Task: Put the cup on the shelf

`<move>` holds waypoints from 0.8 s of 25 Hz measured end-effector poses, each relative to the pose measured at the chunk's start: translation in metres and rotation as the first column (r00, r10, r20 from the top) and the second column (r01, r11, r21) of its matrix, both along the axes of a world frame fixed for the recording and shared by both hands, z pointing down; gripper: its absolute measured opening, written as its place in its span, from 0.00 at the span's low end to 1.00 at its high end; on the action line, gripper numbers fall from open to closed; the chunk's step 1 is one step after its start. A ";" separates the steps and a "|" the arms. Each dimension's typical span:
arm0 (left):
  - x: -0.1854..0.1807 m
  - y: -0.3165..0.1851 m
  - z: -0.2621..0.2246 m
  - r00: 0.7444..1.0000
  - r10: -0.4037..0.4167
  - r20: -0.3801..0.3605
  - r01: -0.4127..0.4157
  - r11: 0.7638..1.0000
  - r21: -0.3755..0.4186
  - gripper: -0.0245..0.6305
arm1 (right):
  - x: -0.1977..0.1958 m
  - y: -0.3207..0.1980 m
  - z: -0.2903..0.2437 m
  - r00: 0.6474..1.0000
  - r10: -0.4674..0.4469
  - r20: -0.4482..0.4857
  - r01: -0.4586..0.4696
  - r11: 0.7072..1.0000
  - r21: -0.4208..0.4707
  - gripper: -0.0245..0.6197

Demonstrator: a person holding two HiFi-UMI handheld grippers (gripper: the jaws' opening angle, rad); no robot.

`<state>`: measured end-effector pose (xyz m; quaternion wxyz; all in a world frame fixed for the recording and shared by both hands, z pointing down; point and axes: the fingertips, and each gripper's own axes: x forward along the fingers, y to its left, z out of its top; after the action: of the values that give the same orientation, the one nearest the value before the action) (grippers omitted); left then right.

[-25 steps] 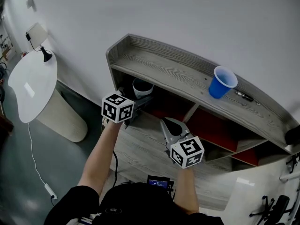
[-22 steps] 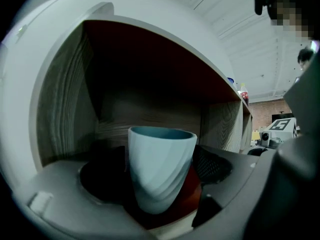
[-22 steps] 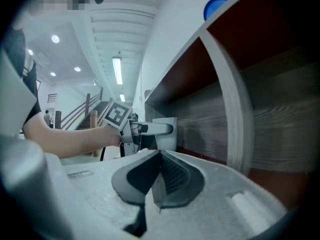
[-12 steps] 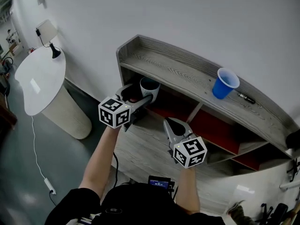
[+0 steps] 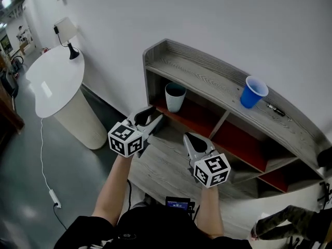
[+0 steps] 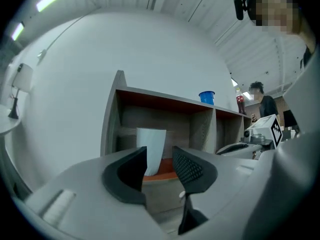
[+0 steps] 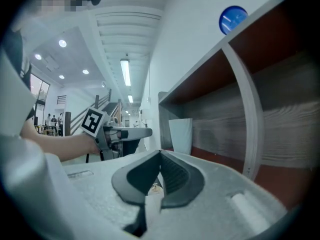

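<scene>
A white cup (image 5: pixel 175 96) stands upright on the red board in the lower left compartment of the grey wooden shelf (image 5: pixel 202 77). My left gripper (image 5: pixel 150 118) hangs a short way in front of the cup and apart from it. Its jaws have just been closing, and they stand partly open with nothing between them. In the left gripper view the cup (image 6: pixel 151 148) shows beyond the left gripper (image 6: pixel 159 156). My right gripper (image 5: pixel 193 140) is shut and empty, further right, in front of the shelf. The right gripper view shows the cup (image 7: pixel 181 135) past the right gripper (image 7: pixel 161 156).
A blue cup (image 5: pixel 253 91) and a dark pen-like object (image 5: pixel 275 109) rest on the shelf's top board. A round white table (image 5: pixel 54 79) with a small lamp (image 5: pixel 66 31) stands to the left. Grey wooden flooring lies below the grippers.
The left gripper has let go of the white cup and drawn back from the shelf, its jaws narrowing. The cup stays standing in the compartment. The right gripper has barely moved.
</scene>
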<state>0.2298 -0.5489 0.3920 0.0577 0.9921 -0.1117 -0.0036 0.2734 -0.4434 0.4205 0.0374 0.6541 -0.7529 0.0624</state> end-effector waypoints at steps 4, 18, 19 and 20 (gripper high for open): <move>-0.008 0.023 0.017 1.000 0.002 0.003 -0.002 1.000 -0.030 0.17 | -0.005 0.011 0.003 1.000 -0.008 0.003 0.008 1.000 -0.002 0.04; -0.007 0.101 0.048 0.994 0.107 0.016 -0.107 0.993 -0.043 0.04 | 0.000 0.054 0.011 1.000 0.000 0.017 0.000 1.000 -0.007 0.04; -0.007 0.106 0.050 0.993 0.115 0.017 -0.114 0.993 -0.043 0.04 | -0.001 0.057 0.011 1.000 -0.004 0.018 0.004 1.000 -0.007 0.04; -0.007 0.111 0.052 0.993 0.120 0.018 -0.119 0.992 -0.045 0.04 | -0.001 0.060 0.012 1.000 -0.009 0.021 0.009 1.000 -0.007 0.04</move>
<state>0.2225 -0.4376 0.4437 0.0782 0.9955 -0.0528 0.0127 0.2720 -0.3829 0.4325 0.0323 0.6500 -0.7559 0.0717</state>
